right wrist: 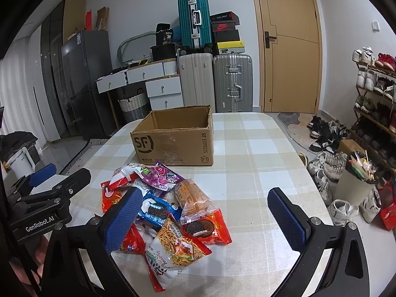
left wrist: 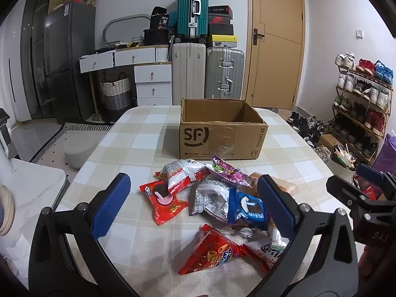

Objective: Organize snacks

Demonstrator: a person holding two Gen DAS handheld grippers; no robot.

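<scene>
A pile of snack packets (left wrist: 210,203) lies on the checked tablecloth: red Oreo pack (left wrist: 163,200), blue Oreo pack (left wrist: 250,209), purple candy bag (left wrist: 229,170). In the right wrist view the pile (right wrist: 168,210) includes a noodle snack bag (right wrist: 175,247) and an orange cake pack (right wrist: 193,195). An open, empty SF cardboard box (left wrist: 220,136) (right wrist: 175,146) stands behind the pile. My left gripper (left wrist: 195,205) is open above the pile. My right gripper (right wrist: 205,220) is open, holding nothing, over the pile's right side.
The table edge (right wrist: 319,198) runs along the right, with shoes and a bin (right wrist: 356,180) on the floor beyond. Suitcases (left wrist: 208,74), drawers and a fridge (left wrist: 66,61) stand against the far wall. A white chair (left wrist: 29,185) is at the left.
</scene>
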